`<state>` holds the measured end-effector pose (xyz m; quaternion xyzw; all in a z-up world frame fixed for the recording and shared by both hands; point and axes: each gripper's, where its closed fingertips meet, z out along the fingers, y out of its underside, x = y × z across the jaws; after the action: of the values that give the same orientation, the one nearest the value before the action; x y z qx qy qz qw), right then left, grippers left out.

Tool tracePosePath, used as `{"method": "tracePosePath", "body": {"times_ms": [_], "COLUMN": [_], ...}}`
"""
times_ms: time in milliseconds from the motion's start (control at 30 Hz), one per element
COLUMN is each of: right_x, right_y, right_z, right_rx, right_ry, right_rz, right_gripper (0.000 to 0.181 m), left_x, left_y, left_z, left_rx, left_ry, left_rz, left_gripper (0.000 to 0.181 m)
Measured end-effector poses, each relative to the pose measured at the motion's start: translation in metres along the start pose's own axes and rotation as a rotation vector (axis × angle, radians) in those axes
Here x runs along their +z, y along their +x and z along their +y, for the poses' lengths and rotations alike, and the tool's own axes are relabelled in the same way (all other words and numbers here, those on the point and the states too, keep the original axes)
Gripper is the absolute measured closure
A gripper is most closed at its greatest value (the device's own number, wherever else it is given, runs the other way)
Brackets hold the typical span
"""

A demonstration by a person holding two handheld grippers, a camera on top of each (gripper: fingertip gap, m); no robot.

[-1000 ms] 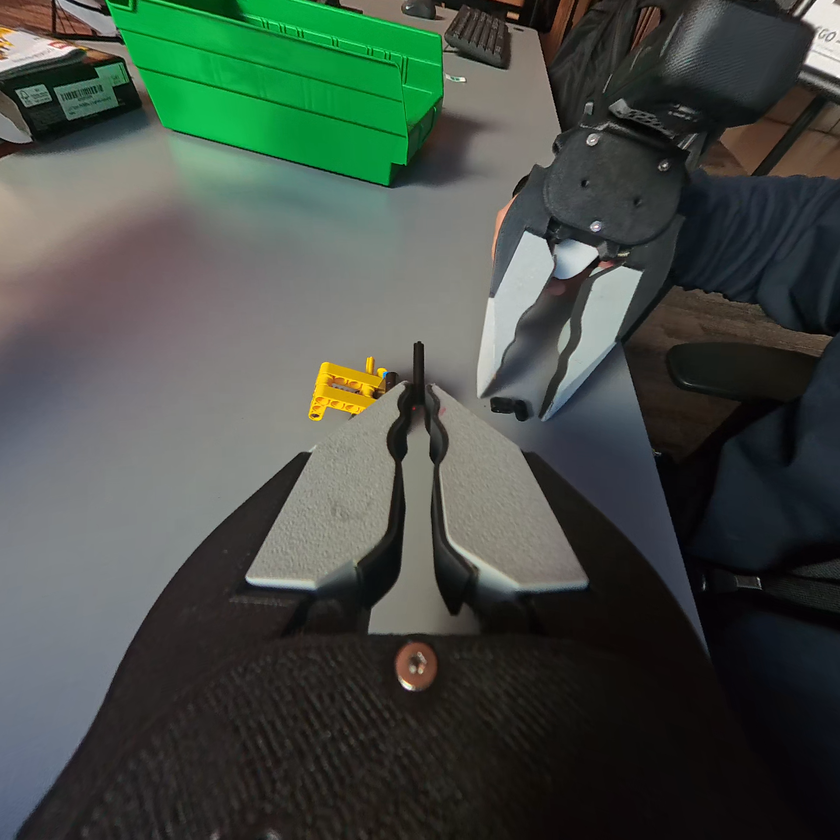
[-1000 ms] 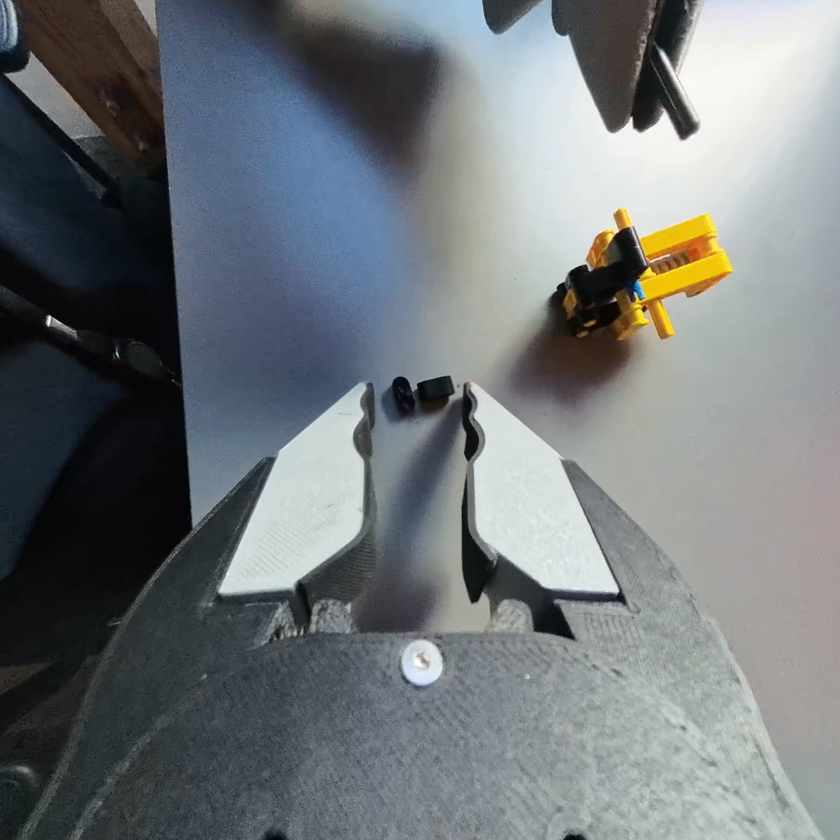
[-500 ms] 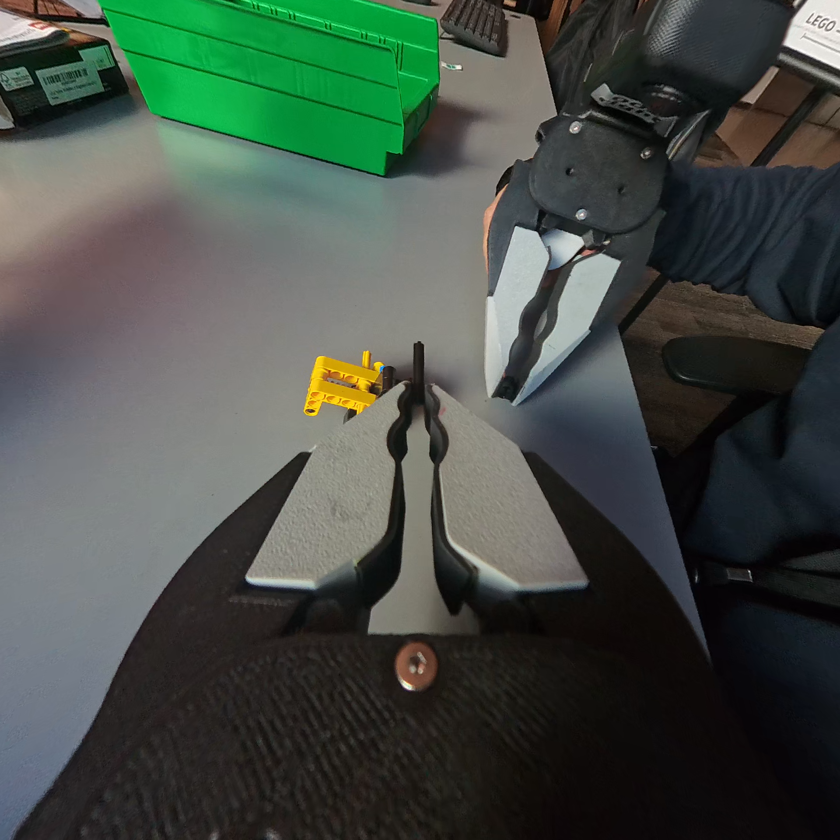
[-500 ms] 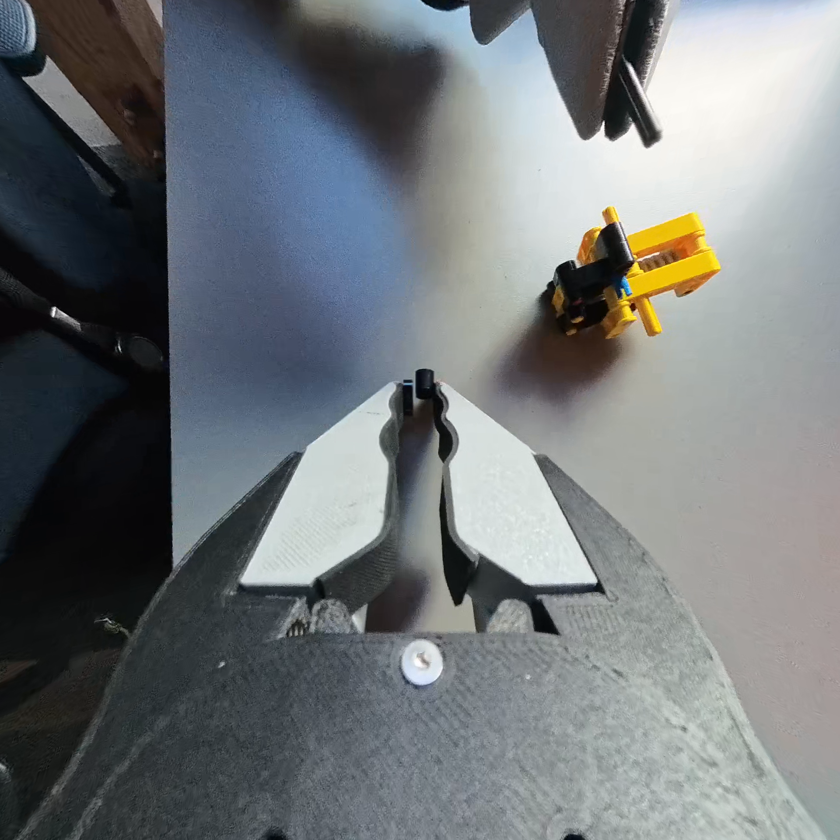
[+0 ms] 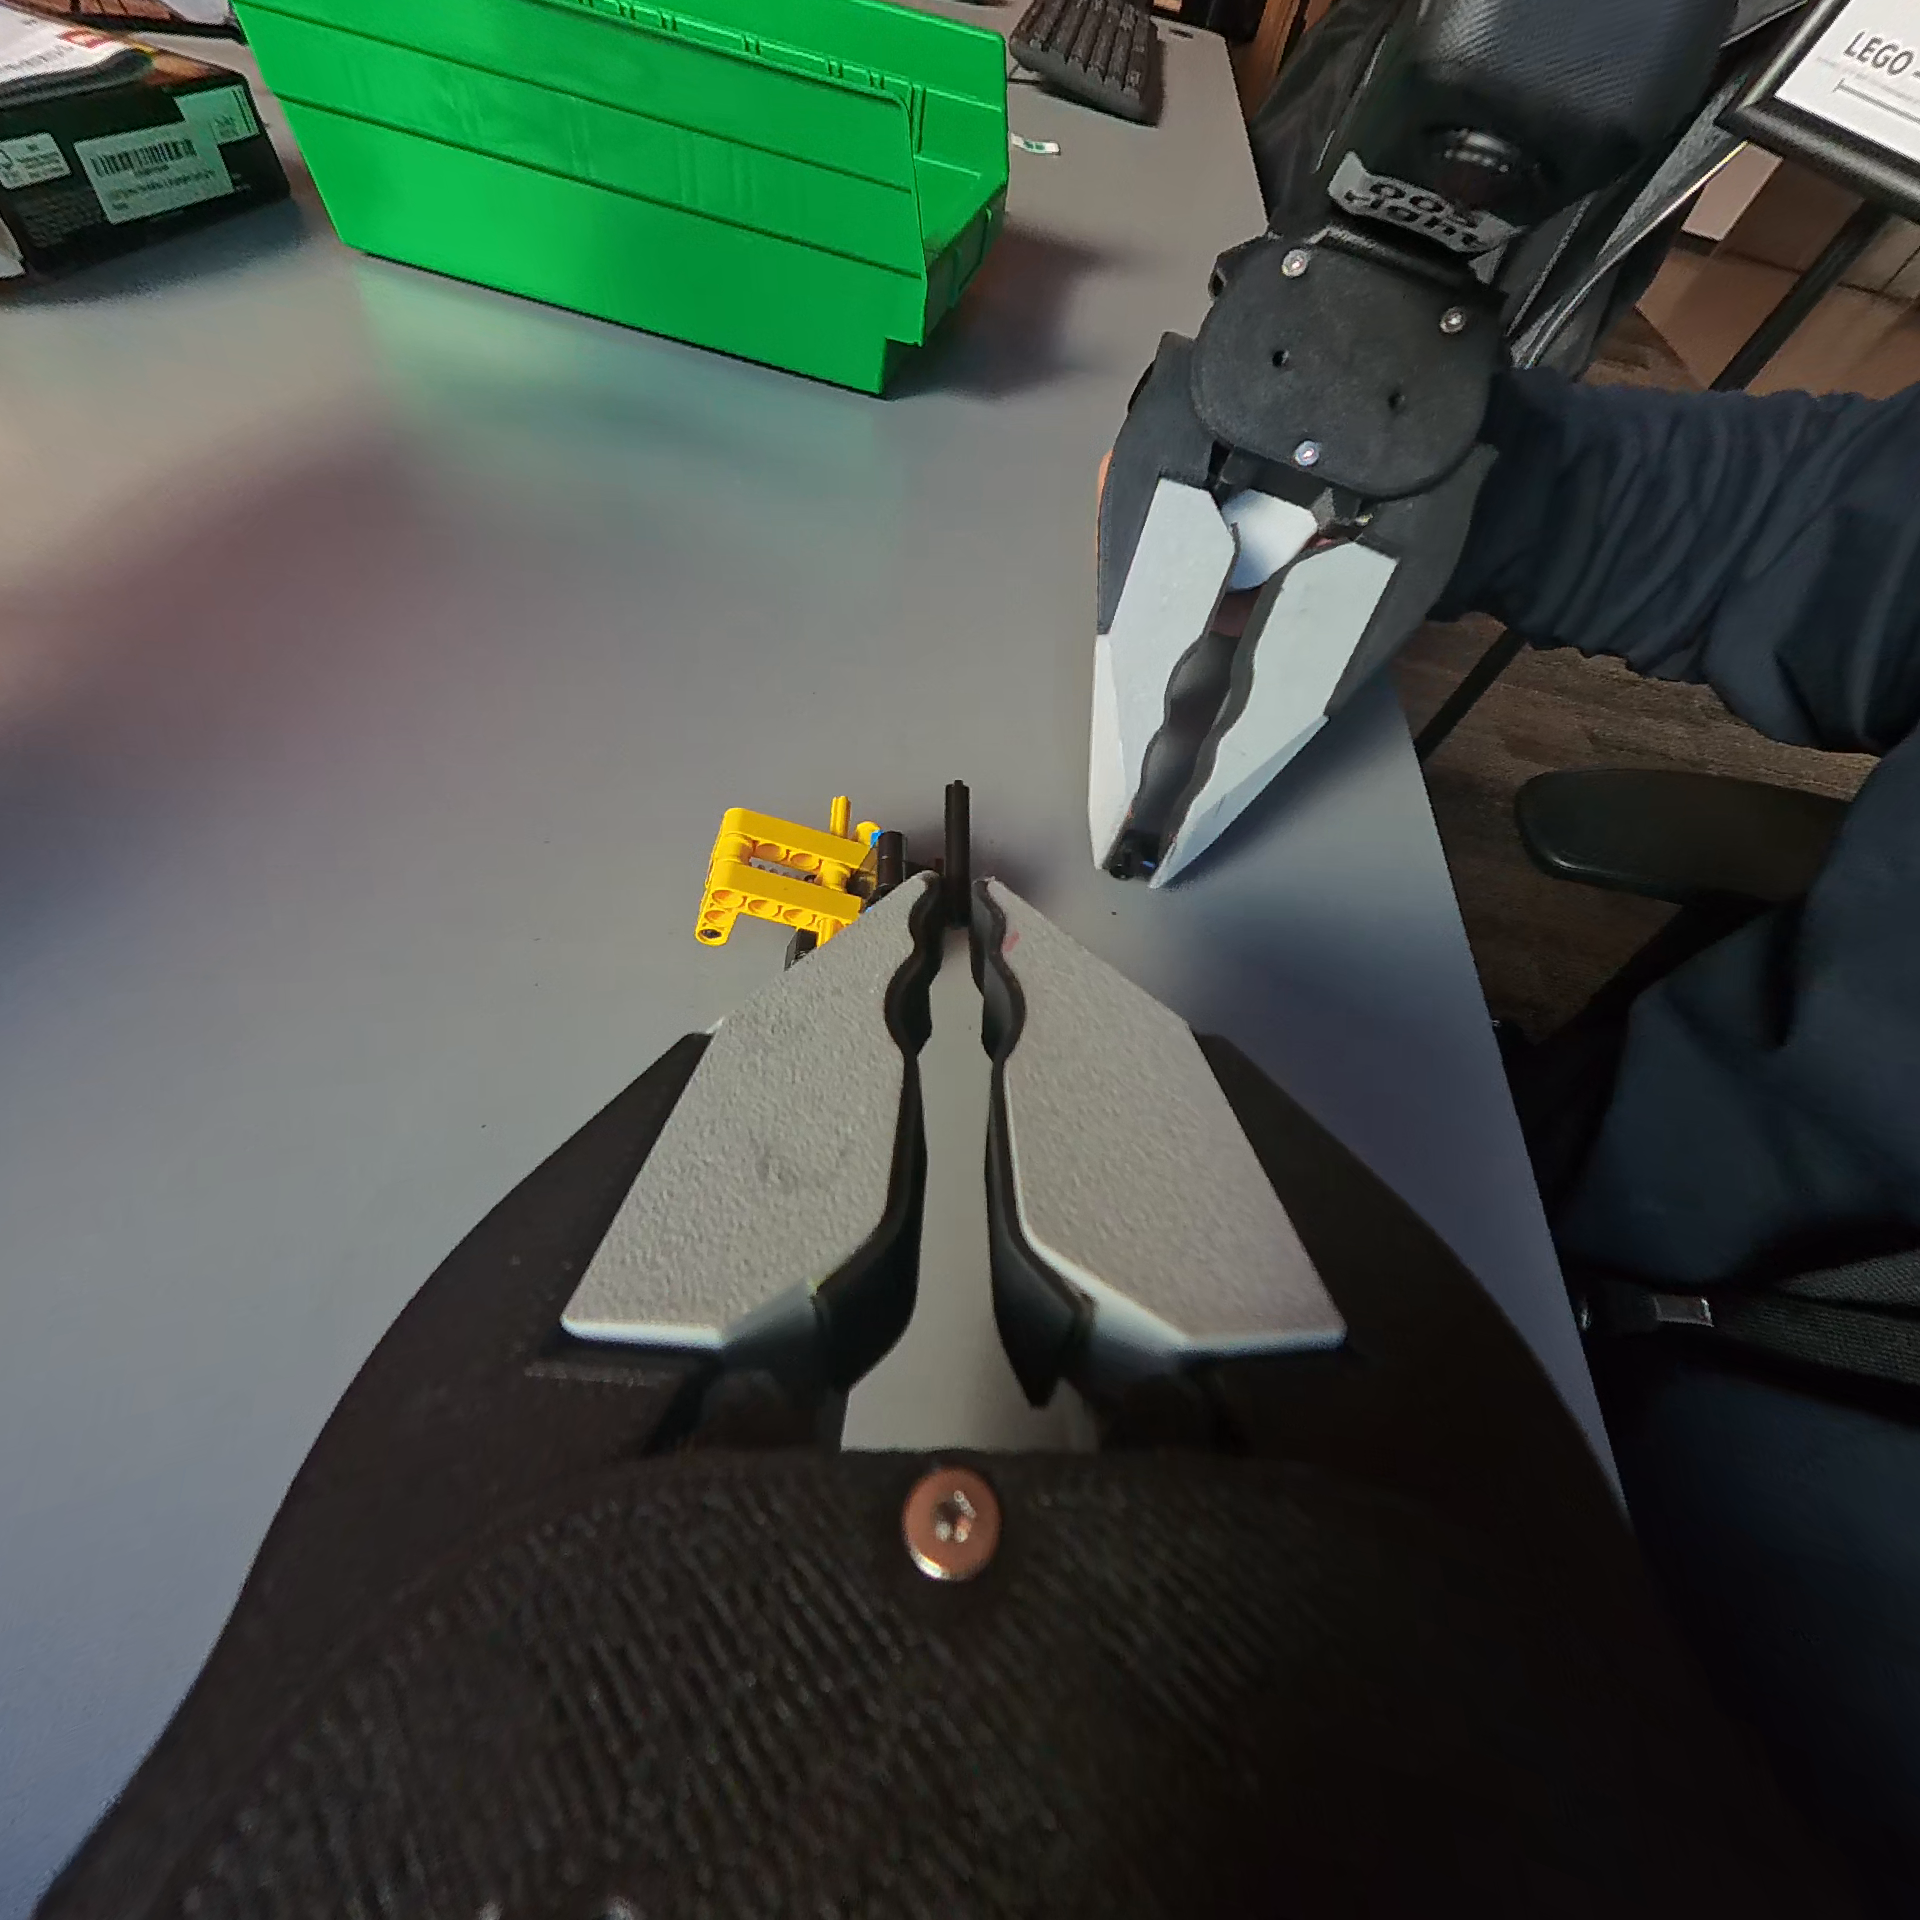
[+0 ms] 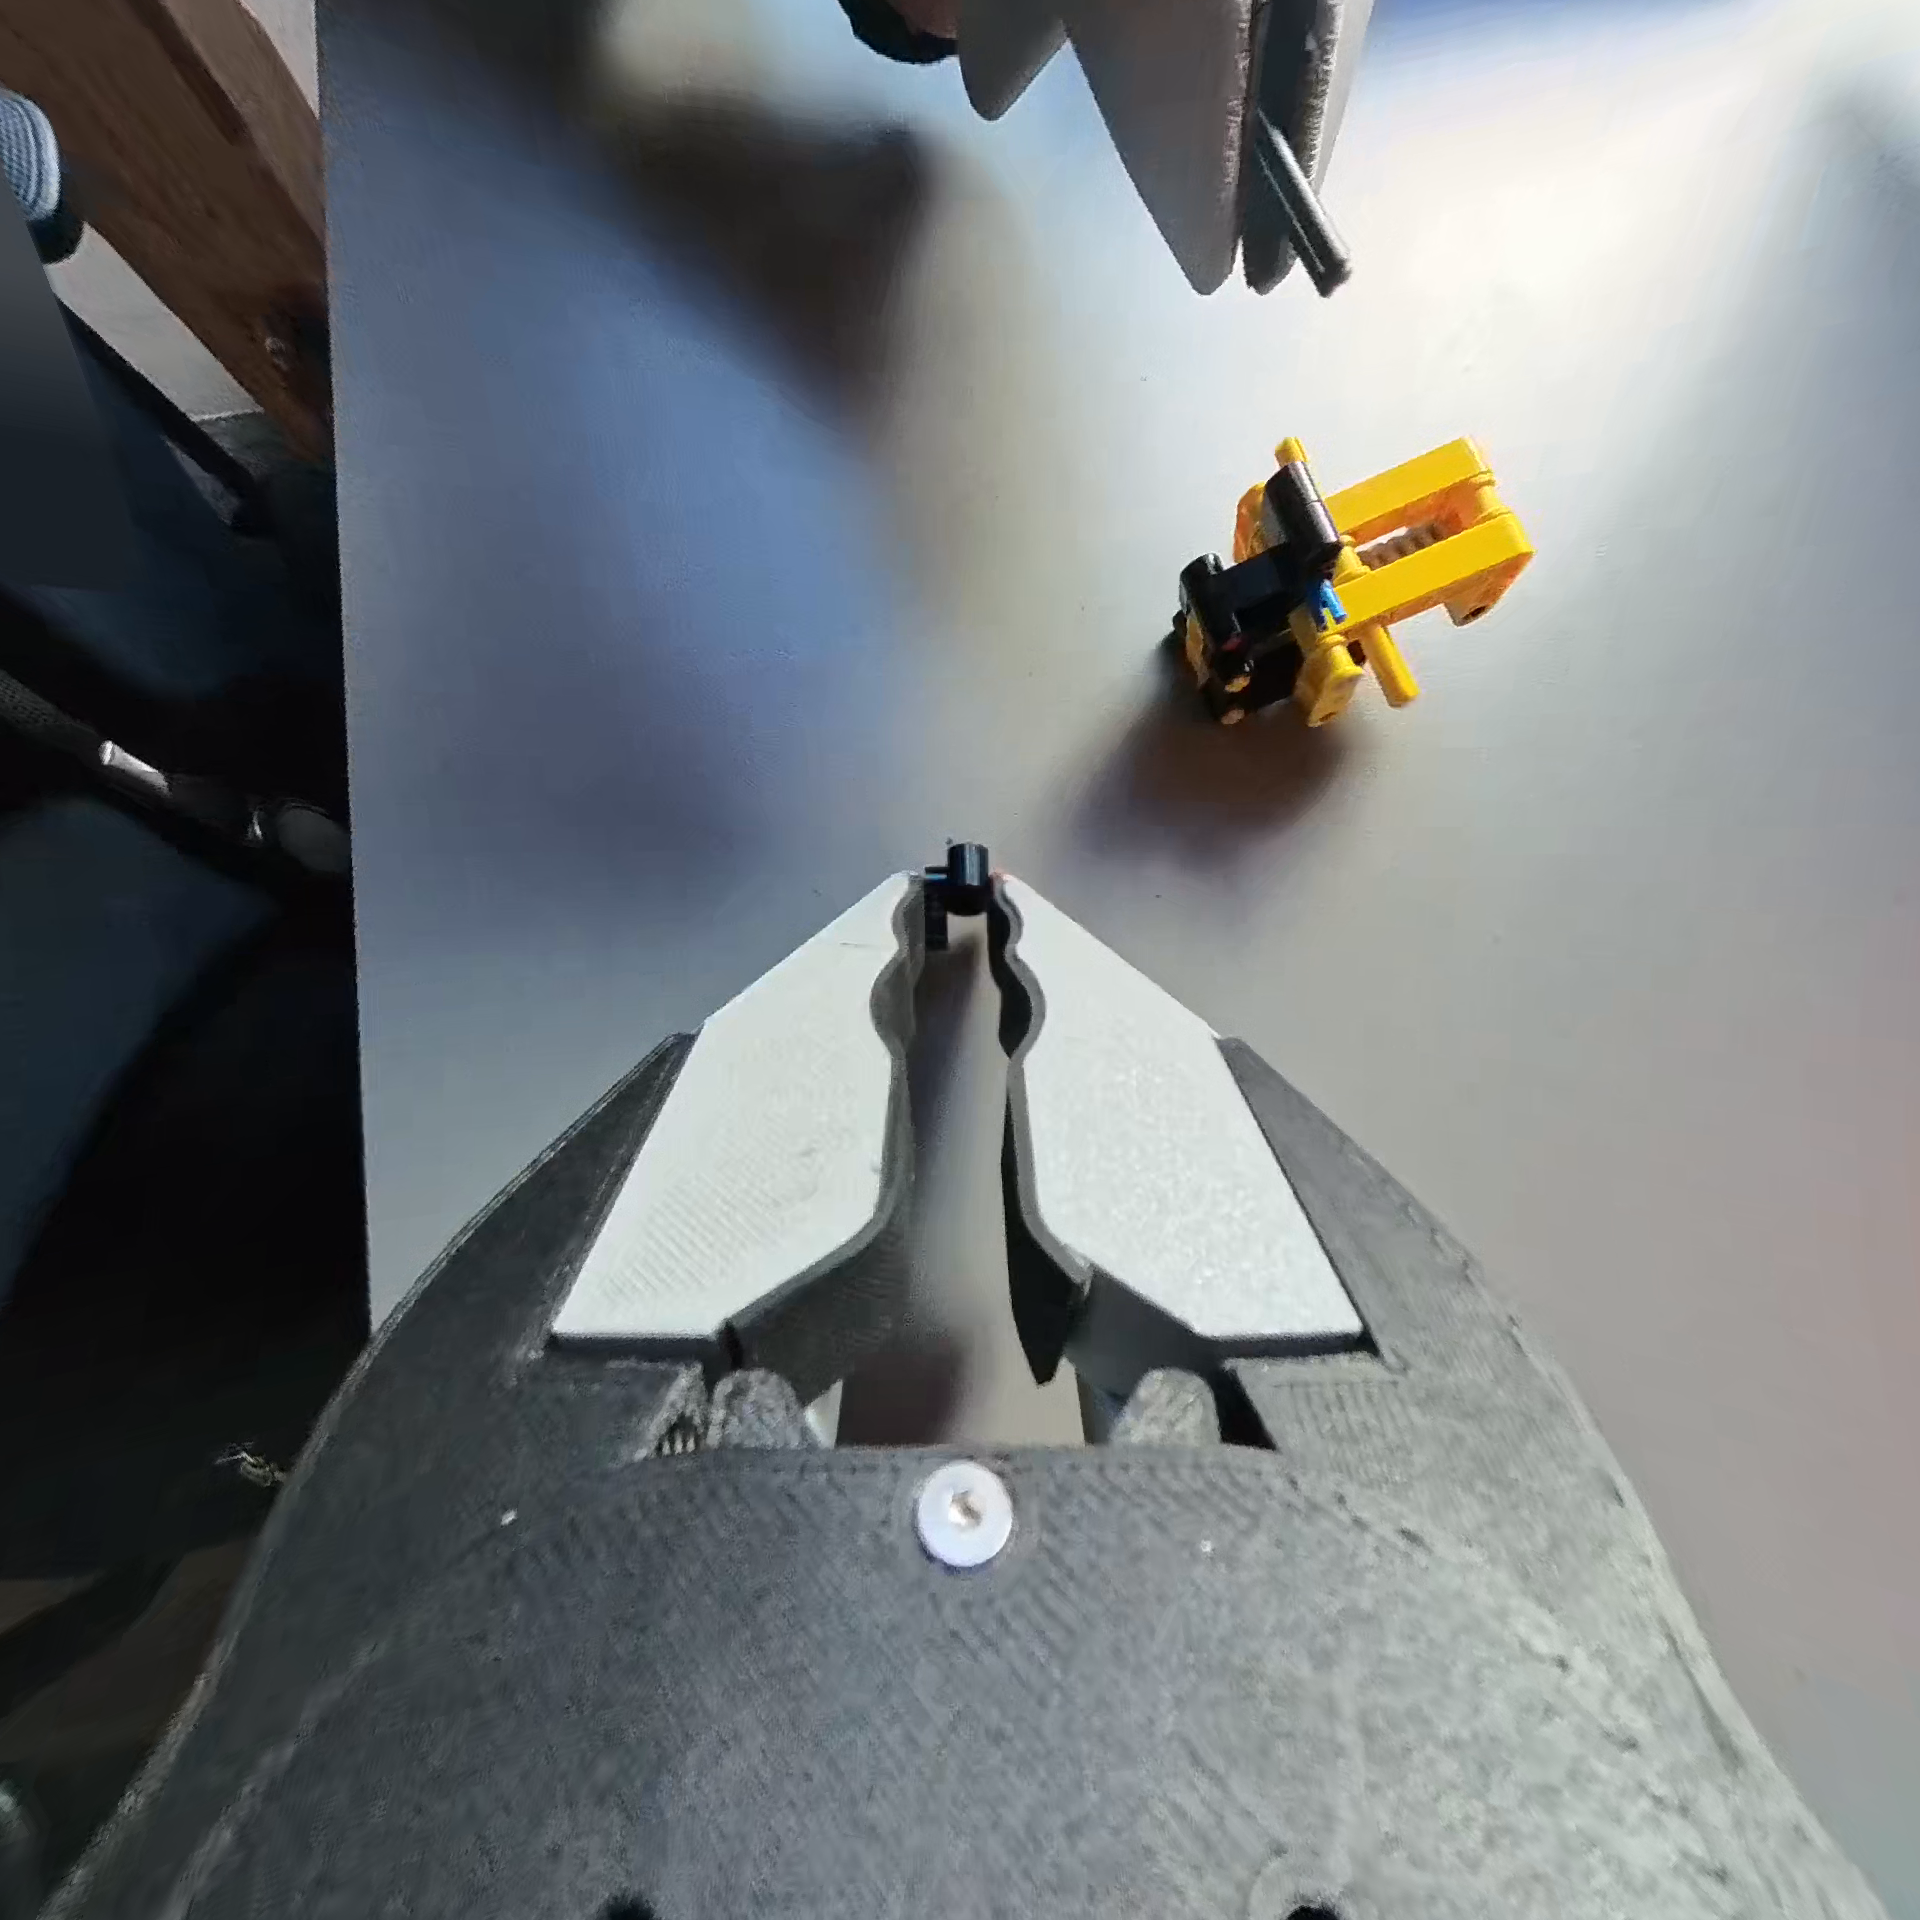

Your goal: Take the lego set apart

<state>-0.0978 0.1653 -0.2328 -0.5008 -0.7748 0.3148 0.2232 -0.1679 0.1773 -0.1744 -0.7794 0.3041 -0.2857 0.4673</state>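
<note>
A small yellow and black lego assembly (image 5: 795,881) lies on the grey table (image 5: 416,727); it also shows in the right wrist view (image 6: 1340,587). My left gripper (image 5: 956,883) is shut on a thin black axle (image 5: 956,847) that sticks out past its tips, just right of the assembly; both show at the top of the right wrist view, the gripper (image 6: 1236,275) and the axle (image 6: 1304,223). My right gripper (image 6: 961,883) is shut on small black lego pieces (image 6: 961,873) near the table's edge; it shows in the left wrist view (image 5: 1138,868) too.
A green plastic bin (image 5: 644,156) stands at the back of the table. A dark box (image 5: 114,171) lies at the far left and a keyboard (image 5: 1091,47) behind the bin. The table's edge (image 6: 348,831) runs close beside my right gripper. A person's dark sleeve (image 5: 1683,540) is at right. The grippers' ends are close to 10 centimetres from one another.
My right gripper closed from open onto the small black pieces on the table and now holds them. My left gripper stayed shut on the axle and barely moved.
</note>
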Motion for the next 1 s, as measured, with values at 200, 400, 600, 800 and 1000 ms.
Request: {"method": "tracePosePath", "body": {"times_ms": [200,400,600,800,1000], "right_x": [-0.054,-0.243,-0.288,-0.288,-0.304], "right_y": [0.037,0.151,0.22,0.221,0.216], "right_z": [-0.015,-0.018,0.148,0.176,0.134], "right_rx": [0.051,0.207,0.616,0.815,0.733], "right_ry": [0.087,0.245,0.034,0.253,0.237], "right_rz": [0.159,0.74,0.957,0.89,0.874], "right_gripper": [0.172,0.173,0.164,0.154,0.142], "left_x": [-0.001,-0.001,-0.004,-0.002,-0.001], "left_y": [0.001,0.003,0.004,0.003,0.006], "left_z": [-0.002,-0.003,-0.007,-0.005,-0.006], "left_rx": [0.003,0.004,0.015,0.004,0.016], "left_ry": [0.007,0.011,0.025,0.02,0.019], "left_rz": [0.001,0.006,0.001,0.004,0.005], "left_gripper": [0.18,0.18,0.18,0.18,0.18]}}
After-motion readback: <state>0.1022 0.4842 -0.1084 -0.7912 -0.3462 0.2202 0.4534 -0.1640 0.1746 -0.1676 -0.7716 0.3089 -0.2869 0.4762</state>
